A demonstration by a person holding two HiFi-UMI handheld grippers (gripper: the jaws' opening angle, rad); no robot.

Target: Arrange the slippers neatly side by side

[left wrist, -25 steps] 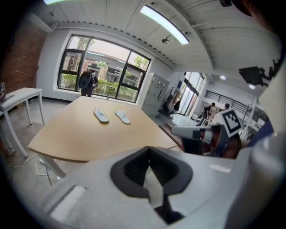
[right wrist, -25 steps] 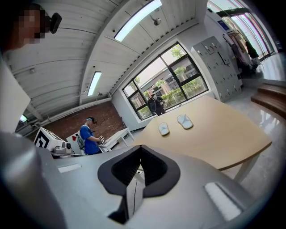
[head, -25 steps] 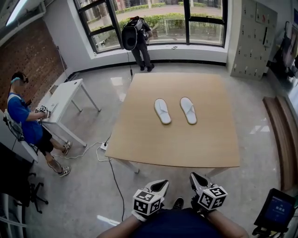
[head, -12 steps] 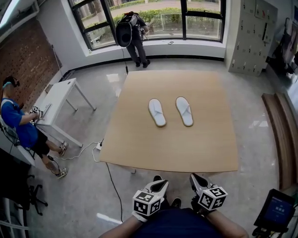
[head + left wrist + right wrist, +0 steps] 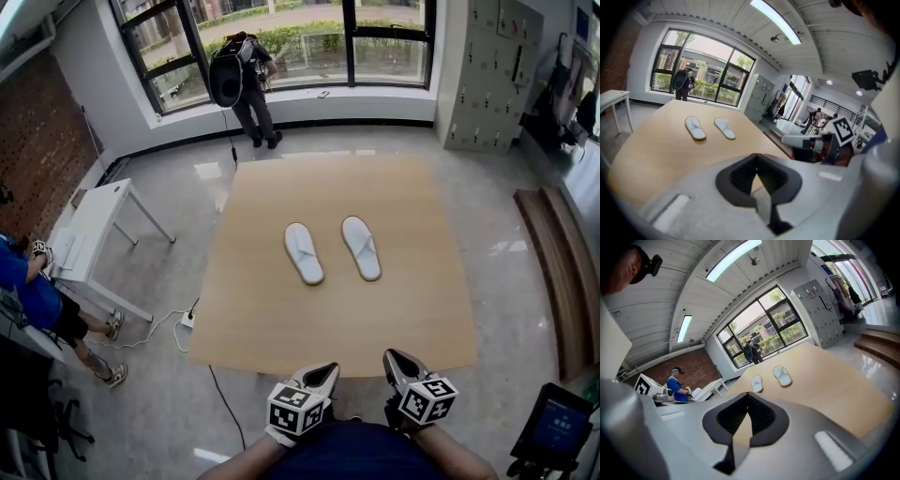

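Two white slippers lie side by side near the middle of the wooden table (image 5: 281, 319), toes pointing away from me, a small gap between them: the left slipper (image 5: 303, 253) and the right slipper (image 5: 361, 247). They also show in the left gripper view as the left slipper (image 5: 695, 128) and right slipper (image 5: 724, 128), and in the right gripper view as the left slipper (image 5: 757, 383) and right slipper (image 5: 782, 376). My left gripper (image 5: 326, 370) and right gripper (image 5: 391, 357) are held close to my body at the table's near edge, far from the slippers. Both are shut and hold nothing.
A person with a backpack (image 5: 239, 80) stands at the far window. A white desk (image 5: 89, 234) and a person in blue (image 5: 23, 291) are at the left. A power strip with cable (image 5: 186, 319) lies on the floor. A wooden bench (image 5: 553, 272) and lockers (image 5: 478, 70) are at the right.
My head view has come nearer the table, so the table and slippers sit lower in the picture. The slippers keep their places on the table. Both grippers hold the same pose.
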